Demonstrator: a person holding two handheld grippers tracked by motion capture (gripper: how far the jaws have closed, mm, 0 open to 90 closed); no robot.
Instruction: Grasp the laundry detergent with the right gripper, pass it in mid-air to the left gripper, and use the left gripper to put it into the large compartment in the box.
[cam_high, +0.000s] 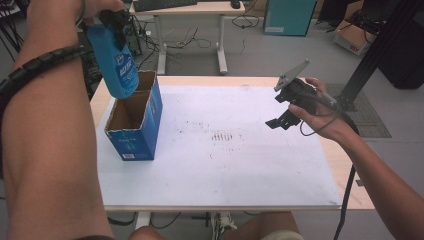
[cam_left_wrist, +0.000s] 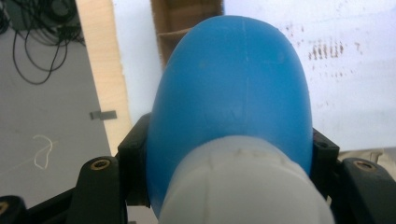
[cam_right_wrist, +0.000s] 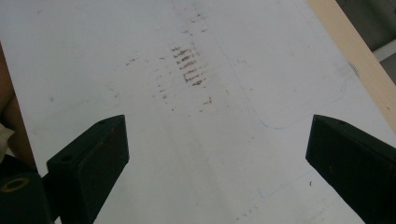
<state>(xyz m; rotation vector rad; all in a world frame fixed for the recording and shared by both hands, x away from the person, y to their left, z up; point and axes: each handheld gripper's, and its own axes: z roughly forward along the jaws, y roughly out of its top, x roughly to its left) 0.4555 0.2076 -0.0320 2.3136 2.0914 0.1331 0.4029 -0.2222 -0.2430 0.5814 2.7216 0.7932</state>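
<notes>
L tool (cam_high: 116, 22) grips blue bottle (cam_high: 116, 62) above box (cam_high: 134, 120).

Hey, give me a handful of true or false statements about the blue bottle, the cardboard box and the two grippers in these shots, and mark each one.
1. The left gripper is shut on the blue bottle. True.
2. The blue bottle lies flat on the white mat. False: it hangs in the air above the open box, cap end up in the gripper.
3. The right gripper holds a white cap. False: its jaws stand wide apart with nothing between them, above the white mat.
4. The box's top is open. True: its brown inside shows in the high view.
5. The box stands at the mat's right edge. False: it stands at the left edge, on the left gripper's side.
</notes>
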